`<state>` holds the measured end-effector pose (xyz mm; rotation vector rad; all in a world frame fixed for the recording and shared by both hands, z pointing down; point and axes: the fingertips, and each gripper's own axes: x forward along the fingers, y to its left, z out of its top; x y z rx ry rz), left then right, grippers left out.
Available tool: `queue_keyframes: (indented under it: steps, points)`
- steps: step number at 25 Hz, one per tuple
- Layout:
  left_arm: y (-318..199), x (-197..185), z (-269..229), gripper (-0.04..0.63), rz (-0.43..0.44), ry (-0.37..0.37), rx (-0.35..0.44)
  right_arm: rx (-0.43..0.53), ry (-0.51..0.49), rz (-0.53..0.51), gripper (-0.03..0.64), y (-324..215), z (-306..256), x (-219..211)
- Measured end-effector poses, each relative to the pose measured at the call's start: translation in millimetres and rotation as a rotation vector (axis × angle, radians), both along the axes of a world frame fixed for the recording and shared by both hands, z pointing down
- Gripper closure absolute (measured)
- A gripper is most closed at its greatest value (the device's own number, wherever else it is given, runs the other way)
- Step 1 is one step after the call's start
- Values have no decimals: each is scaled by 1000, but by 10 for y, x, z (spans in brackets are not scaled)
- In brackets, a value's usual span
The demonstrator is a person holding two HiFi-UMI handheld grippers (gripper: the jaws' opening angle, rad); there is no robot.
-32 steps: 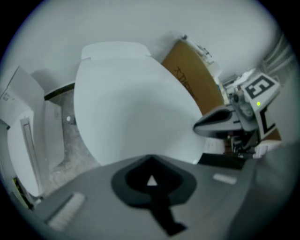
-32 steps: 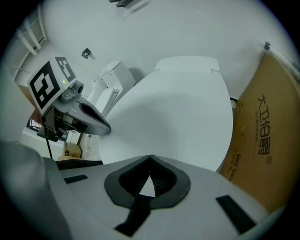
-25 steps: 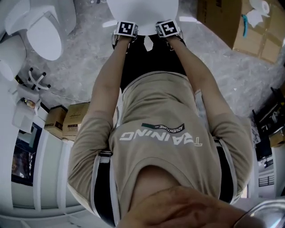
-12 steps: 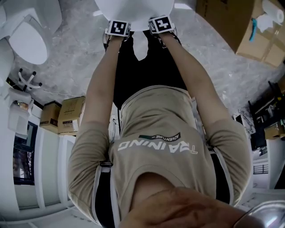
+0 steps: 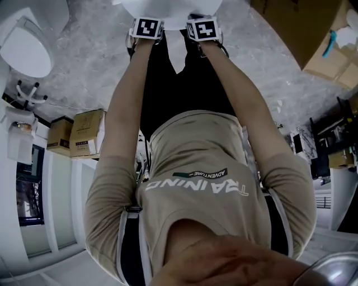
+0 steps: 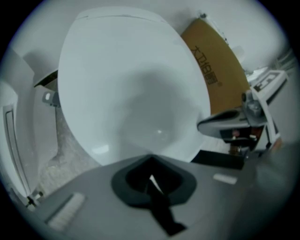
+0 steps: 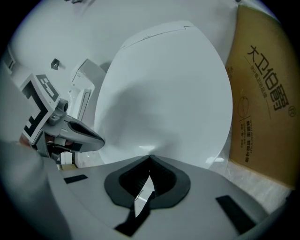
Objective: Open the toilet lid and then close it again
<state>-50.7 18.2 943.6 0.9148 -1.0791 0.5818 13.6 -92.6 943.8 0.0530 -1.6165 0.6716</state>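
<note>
Toilet lid (image 6: pixel 131 84) fills most of what I see along both pairs of my jaws, white and glossy, its broad smooth face spreading away from my tips. My left gripper (image 6: pixel 150 159) sits at the lid's near rim, its jaws drawn almost together on a thin white sliver, which I take to be that rim. My right gripper (image 7: pixel 150 159) is set on the same near rim just beside it, its jaws pinched in the same way on a white strip between the dark pads. Each of my gripper views catches the other gripper close alongside, its marker cube showing. From the head view the lid (image 5: pixel 173 8) lies at the very top of the frame, mostly cut off, with both bare forearms stretched straight out to it and the two marker cubes side by side against its edge. A large cardboard box (image 7: pixel 265 93) with printed characters stands to the right of the lid. A second toilet (image 5: pixel 25 50) sits well apart on the left, on the grey marbled floor (image 5: pixel 89 67), and smaller cardboard boxes (image 5: pixel 84 134) are stacked beside the wall.
</note>
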Motion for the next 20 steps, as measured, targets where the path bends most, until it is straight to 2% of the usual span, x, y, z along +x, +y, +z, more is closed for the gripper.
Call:
queue_keyframes:
  steps: [5,10,20]
  points:
    - [-78,-35,16,591,32,-28,30,-12,17,-4,604,23,2,-5]
    - [-99,-42,2,591,17,-35,32,-18,-11,-5,606,7,-12,-11]
    - [-106,-28,6,591,59,-83,40,-48,-52,-21,605,15,-11,-12]
